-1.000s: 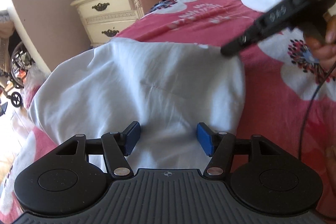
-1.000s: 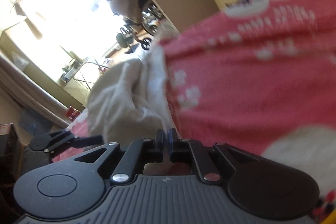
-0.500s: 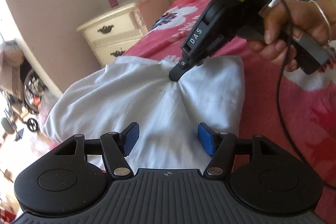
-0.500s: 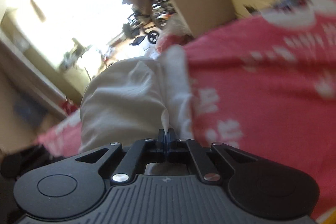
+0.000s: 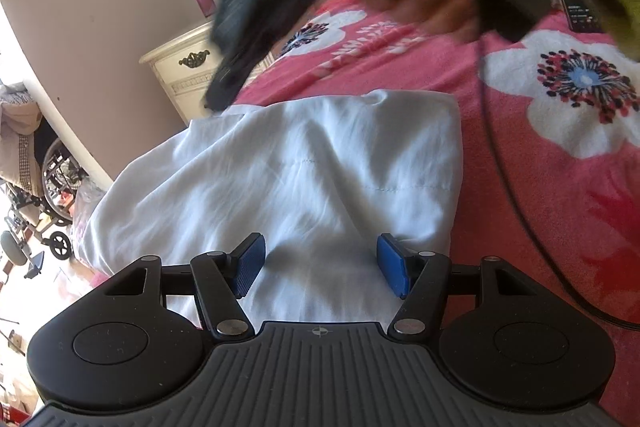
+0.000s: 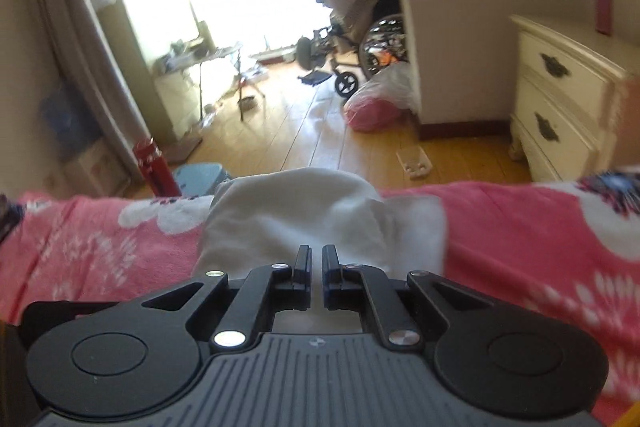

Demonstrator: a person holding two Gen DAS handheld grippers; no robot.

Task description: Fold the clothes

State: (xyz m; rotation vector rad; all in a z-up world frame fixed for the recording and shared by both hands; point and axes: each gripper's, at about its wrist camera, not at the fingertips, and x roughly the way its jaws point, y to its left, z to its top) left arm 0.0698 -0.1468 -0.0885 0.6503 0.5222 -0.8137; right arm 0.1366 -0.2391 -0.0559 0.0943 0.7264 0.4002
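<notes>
White garment (image 5: pixel 304 183) lies folded on my pink floral blanket (image 5: pixel 540 195), its near edge hidden under my left gripper (image 5: pixel 320 263), which gapes empty above it. My right gripper (image 6: pixel 316 263), a blur from the left camera, has just parted slightly, gripping nothing; bare blanket flanks the cloth, wooden floor (image 6: pixel 320 131) beyond

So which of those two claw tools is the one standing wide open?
The left gripper, above the white garment: its blue pads stand far apart. The right gripper shows only a narrow gap, its jaws having just opened slightly, with nothing between them.
</notes>
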